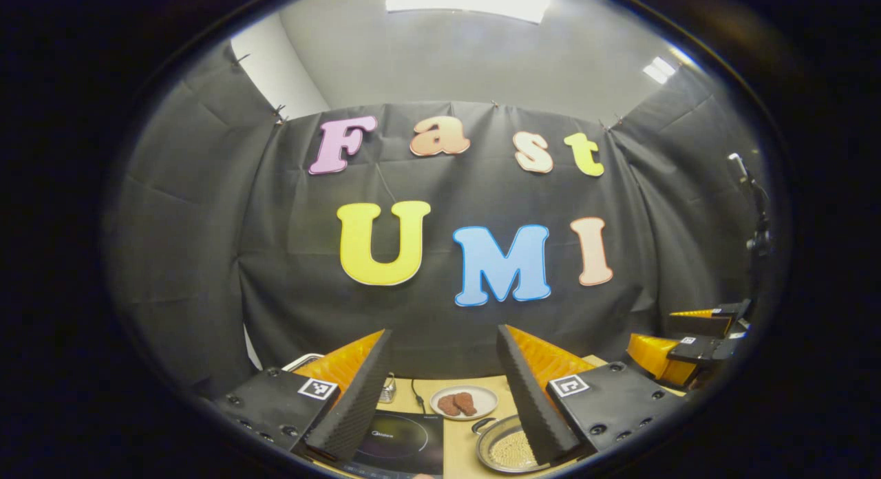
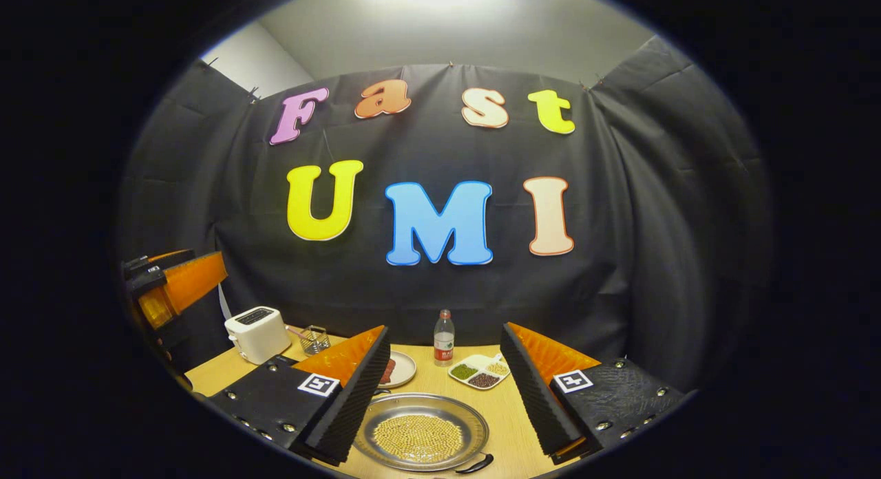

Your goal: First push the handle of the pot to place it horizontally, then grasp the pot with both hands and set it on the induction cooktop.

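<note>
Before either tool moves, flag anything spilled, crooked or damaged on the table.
Nothing stands out. The pot sits flat on the table with its grains inside, none spilled. The bottle and toaster stand upright. The induction cooktop lies bare.

Cooktop (image 1: 402, 441) — near edge cut off

Pot (image 2: 420, 434) lies right of cooktop (image 1: 399, 441), plate (image 1: 464, 401) behind both

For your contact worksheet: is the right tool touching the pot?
Apart. In the right gripper view the right tool hangs open above the pot, its fingers wide to either side, with table showing between the right finger and the rim.
</note>
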